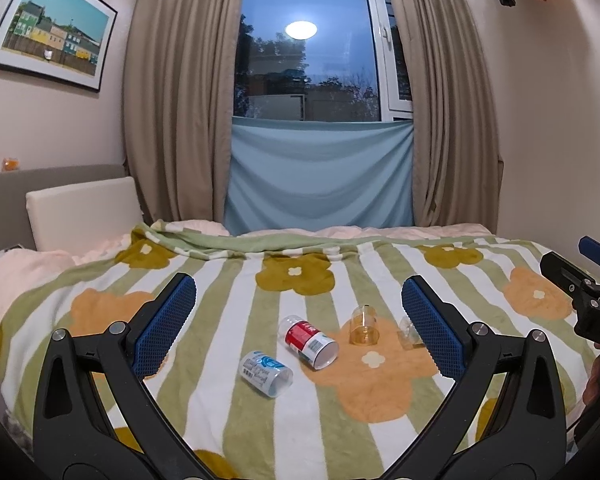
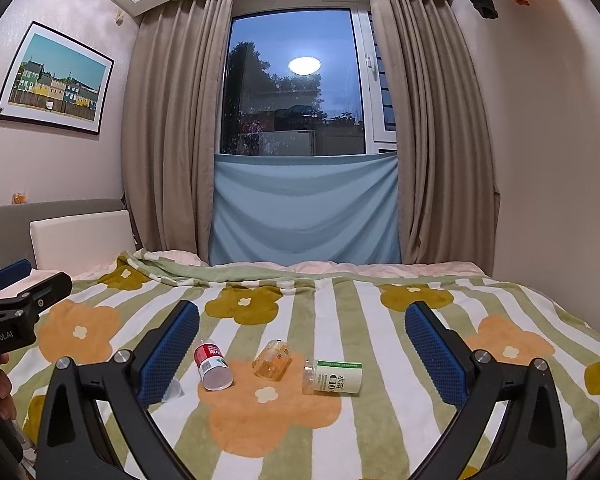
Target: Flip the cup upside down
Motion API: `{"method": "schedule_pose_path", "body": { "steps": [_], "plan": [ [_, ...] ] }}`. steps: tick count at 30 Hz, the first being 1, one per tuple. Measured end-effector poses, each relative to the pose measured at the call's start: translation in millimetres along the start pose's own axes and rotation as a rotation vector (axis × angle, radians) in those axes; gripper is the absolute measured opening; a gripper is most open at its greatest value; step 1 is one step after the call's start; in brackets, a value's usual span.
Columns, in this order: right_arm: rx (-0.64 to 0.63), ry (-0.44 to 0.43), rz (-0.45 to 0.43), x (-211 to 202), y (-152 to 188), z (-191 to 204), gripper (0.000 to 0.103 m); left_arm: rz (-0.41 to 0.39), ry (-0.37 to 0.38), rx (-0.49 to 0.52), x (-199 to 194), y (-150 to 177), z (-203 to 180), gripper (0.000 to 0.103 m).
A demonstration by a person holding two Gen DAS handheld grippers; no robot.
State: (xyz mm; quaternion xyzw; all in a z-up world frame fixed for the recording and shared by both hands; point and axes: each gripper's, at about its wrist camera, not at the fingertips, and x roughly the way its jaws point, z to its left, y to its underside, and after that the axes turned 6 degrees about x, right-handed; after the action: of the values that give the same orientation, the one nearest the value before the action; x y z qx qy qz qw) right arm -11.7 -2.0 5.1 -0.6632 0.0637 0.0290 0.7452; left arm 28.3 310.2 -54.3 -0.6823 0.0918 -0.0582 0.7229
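1. We see four small clear plastic cups scattered on the bed ahead of both grippers, none of them held.
2. From the left gripper (image 1: 299,322), the blue-labelled clear cup (image 1: 265,373) lies on its side ahead and between the fingers, just left of centre, mouth toward the camera.
3. The red-labelled clear cup (image 1: 311,341) lies on its side just beyond it and to its right, near but not touching.
4. The amber-tinted clear cup (image 1: 364,326) sits further right; in the right wrist view it (image 2: 272,359) looks tilted over on its side.
5. A fourth cup (image 1: 407,332) is partly hidden behind the left gripper's right finger; from the right gripper (image 2: 302,344) it shows as a green-and-white-labelled clear cup (image 2: 333,377) lying on its side ahead, right of centre.
6. In that view the red-labelled cup (image 2: 213,365) lies just beside the left finger, and the blue-labelled one is almost wholly hidden behind that finger.
7. The cups rest on a fleece blanket with green and white stripes and orange and olive flowers (image 1: 380,400), spread over the bed.
8. Beyond the bed we see beige curtains (image 1: 172,100), a dusk-blue window (image 1: 304,48) with a light-blue cloth (image 1: 320,176) below, and a framed picture of coloured houses (image 1: 52,28).
9. Both grippers are level above the near edge of the bed, fingers spread wide with nothing between them, each visible at the edge of the other's view.
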Motion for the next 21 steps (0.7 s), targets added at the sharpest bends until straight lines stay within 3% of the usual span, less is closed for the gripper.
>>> {"method": "schedule_pose_path", "body": {
  "steps": [21],
  "plan": [
    [-0.001, 0.01, -0.025, -2.6, -4.5, 6.9, 0.103, -0.003, -0.001, 0.001, -0.8, 0.5, 1.5, 0.103]
  ]
}}
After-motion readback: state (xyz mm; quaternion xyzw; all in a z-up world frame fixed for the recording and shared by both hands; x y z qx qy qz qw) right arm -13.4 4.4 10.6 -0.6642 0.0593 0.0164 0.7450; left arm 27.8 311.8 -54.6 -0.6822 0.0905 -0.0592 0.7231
